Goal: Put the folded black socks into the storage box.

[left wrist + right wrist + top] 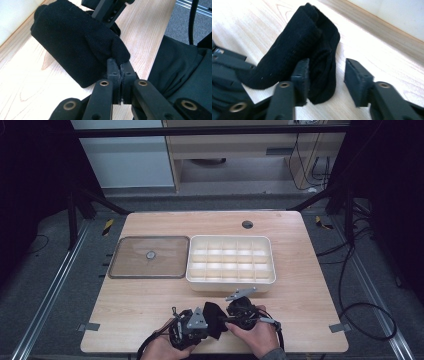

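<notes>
Folding step in hand, as judged: the sock point(75, 47) lies on the table point(150, 305) near its front edge, the left gripper point(120, 72) clamped on a corner, the right gripper point(325, 75) apart astride a fold; next, close right.

tongs point(120, 67) clamped | pinching black sock point(75, 42) corner | wooden table point(27, 82)

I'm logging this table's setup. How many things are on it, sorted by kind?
Black socks: 1
White divided trays: 1
Clear flat lids: 1
Hand-held grippers: 2, left gripper and right gripper
Total: 5
</notes>
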### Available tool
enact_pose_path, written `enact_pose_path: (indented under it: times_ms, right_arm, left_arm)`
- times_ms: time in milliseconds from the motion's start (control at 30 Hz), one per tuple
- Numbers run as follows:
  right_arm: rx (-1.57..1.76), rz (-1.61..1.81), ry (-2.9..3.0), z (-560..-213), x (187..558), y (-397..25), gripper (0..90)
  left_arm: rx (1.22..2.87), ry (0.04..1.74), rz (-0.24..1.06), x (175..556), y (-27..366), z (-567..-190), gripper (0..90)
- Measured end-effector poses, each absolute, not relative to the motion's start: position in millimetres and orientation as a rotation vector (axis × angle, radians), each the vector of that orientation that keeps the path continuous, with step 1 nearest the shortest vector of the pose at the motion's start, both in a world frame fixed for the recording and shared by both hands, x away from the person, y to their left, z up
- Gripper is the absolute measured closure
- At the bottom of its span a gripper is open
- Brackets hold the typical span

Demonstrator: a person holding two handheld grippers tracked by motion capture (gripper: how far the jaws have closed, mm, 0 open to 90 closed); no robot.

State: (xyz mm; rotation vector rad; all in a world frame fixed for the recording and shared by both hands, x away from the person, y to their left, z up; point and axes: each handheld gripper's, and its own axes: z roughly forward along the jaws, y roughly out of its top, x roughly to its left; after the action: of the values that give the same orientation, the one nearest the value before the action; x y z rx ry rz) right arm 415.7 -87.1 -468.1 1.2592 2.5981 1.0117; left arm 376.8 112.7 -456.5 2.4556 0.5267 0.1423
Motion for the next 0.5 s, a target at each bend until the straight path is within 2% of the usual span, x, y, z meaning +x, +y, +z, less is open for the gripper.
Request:
enact_pose_path:
  times_ms: [100,233,500]
  right_arm:
    - [1.246,1.009,2.619,-469.6,414.6,-88.2,68.6]
    - [1.242,1.019,2.631,-473.1,416.4,-87.2,78.5]
    - [1.272,1.026,2.619,-476.8,420.4,-85.3,79.9]
  left_arm:
    - [2.456,0.521,0.141,376.9,110.8,-456.8,88.6]
    - [2.457,0.494,0.133,375.7,107.6,-456.8,88.6]
    - [2.451,0.453,0.1,372.6,101.7,-457.9,88.6]
